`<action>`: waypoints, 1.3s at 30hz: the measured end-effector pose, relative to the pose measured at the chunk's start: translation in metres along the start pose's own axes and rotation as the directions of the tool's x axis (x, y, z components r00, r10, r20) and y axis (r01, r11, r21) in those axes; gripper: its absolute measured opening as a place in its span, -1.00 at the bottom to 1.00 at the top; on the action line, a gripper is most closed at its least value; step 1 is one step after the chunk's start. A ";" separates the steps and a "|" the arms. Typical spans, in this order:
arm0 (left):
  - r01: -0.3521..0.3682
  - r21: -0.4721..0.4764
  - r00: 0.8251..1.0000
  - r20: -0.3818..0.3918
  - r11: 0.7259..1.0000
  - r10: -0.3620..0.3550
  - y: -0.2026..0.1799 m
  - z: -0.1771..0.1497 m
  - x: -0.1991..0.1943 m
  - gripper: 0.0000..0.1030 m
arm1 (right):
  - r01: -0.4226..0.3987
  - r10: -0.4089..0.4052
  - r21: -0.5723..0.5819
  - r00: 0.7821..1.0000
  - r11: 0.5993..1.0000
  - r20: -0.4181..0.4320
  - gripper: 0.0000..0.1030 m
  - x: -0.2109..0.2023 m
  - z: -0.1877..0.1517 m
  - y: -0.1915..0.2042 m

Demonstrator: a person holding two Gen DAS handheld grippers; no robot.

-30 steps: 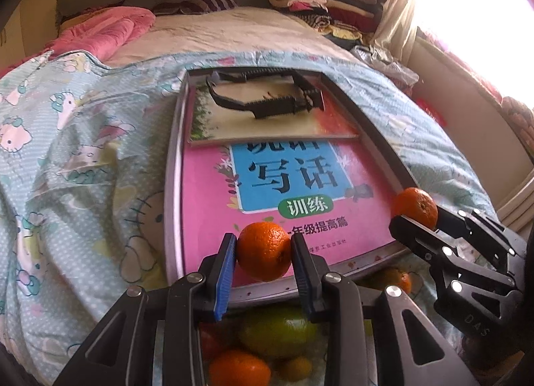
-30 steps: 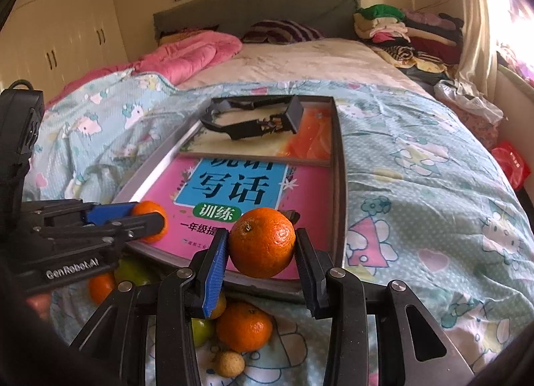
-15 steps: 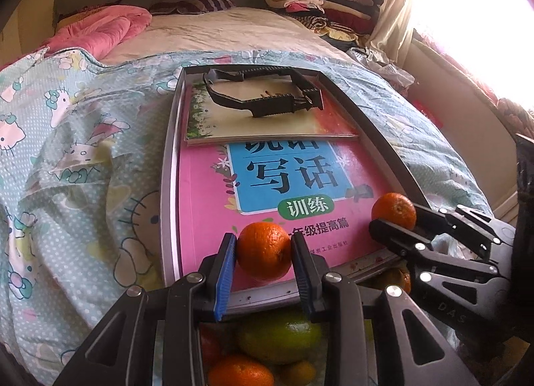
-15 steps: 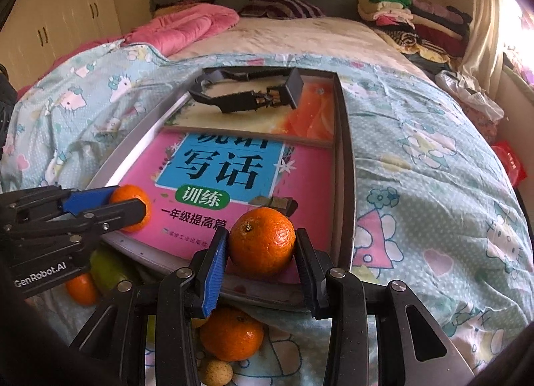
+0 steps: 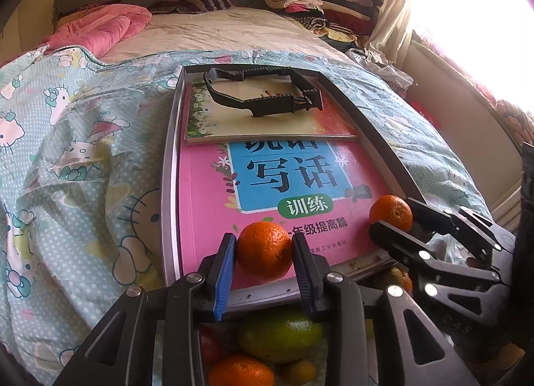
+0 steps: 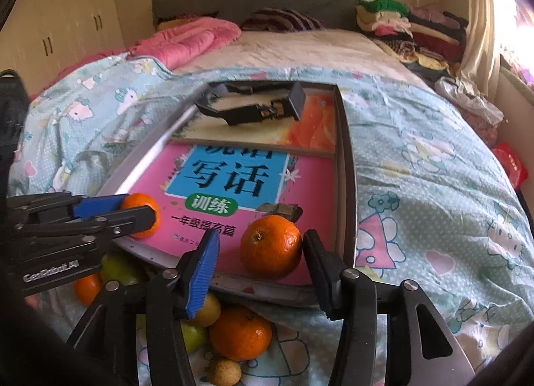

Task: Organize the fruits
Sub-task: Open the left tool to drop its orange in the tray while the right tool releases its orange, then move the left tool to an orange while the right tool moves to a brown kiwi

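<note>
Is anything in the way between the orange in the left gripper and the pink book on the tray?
Nothing visible is. The left hand-held gripper holds its orange right over the near edge of the pink book, whose cover is bare there. The other orange sits off to the right.

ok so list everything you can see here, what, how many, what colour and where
held orange: one, orange, over the tray's near edge
freed orange: one, orange, on the pink book, near right corner
loose fruit: at least six, orange, green, yellow, on the bed cover in front of the tray
tray: one, grey, on the bed cover
pink book: one, pink and blue, in the tray
far book: one, pale with green and orange, tray's far end
plastic frame: one, black, on the far book
bed cover: one, light blue, over the bed
quilt: one, pink, by the headboard
folded clothes: a pile, mixed, far right
left gripper: black, blue pad, clamping the held orange
right gripper: black, blue pad, fingers apart around the freed orange
</note>
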State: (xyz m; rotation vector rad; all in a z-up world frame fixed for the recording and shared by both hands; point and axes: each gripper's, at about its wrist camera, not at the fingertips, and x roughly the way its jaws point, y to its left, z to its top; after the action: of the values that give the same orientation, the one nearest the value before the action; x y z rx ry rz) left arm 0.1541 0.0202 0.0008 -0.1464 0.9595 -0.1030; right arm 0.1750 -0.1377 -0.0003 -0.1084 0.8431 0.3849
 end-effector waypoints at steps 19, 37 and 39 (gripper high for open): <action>0.014 -0.015 0.995 0.103 1.000 -0.013 -0.001 -0.006 -0.044 0.25 | 0.013 -0.017 0.039 0.994 0.999 0.104 0.26 -0.046 -0.014 0.006; -0.019 -0.078 0.988 0.150 0.997 0.031 0.025 -0.019 -0.084 0.36 | 0.000 -0.006 0.041 0.991 0.999 0.137 0.28 -0.072 -0.020 0.008; -0.020 -0.087 0.987 0.157 0.996 0.034 0.030 -0.021 -0.089 0.36 | -0.003 -0.002 0.039 0.990 0.999 0.140 0.28 -0.075 -0.021 0.009</action>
State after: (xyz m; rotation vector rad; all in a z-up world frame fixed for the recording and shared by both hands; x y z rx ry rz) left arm 0.0866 0.0621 0.0557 -0.2170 0.8069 -0.0249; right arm 0.1119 -0.1564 0.0420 -0.0439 0.7114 0.3715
